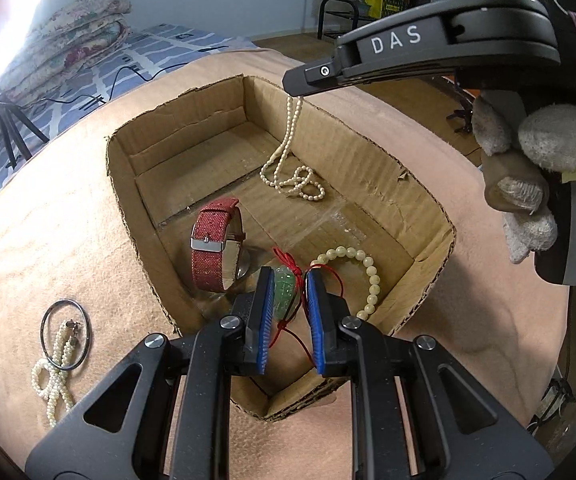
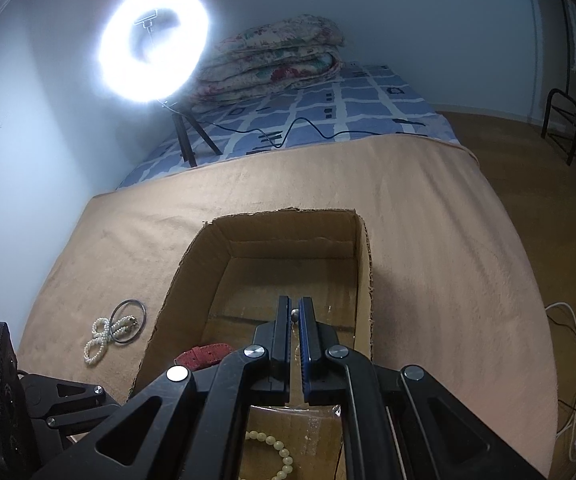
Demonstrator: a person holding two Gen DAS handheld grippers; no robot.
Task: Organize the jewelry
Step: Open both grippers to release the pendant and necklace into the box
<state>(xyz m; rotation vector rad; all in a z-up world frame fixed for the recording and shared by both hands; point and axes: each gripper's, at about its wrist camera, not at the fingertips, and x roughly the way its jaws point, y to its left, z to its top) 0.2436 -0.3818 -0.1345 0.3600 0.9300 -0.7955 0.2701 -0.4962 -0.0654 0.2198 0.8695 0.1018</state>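
Left tongs (image 1: pixel 288 300) are gripping a green pendant (image 1: pixel 286 294) on red cord above the cardboard box (image 1: pixel 372 152); right tongs (image 2: pixel 294 316) are pinching a fine pearl necklace (image 1: pixel 288 160), its lower end lying coiled on the box floor; a red-strapped watch (image 1: pixel 216 248) and bead bracelet (image 1: pixel 362 276) are lying inside.

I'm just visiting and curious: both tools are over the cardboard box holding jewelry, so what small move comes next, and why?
Probably open the right gripper: its pearl necklace already coils on the cardboard box floor. The left gripper would likely then release its green pendant.
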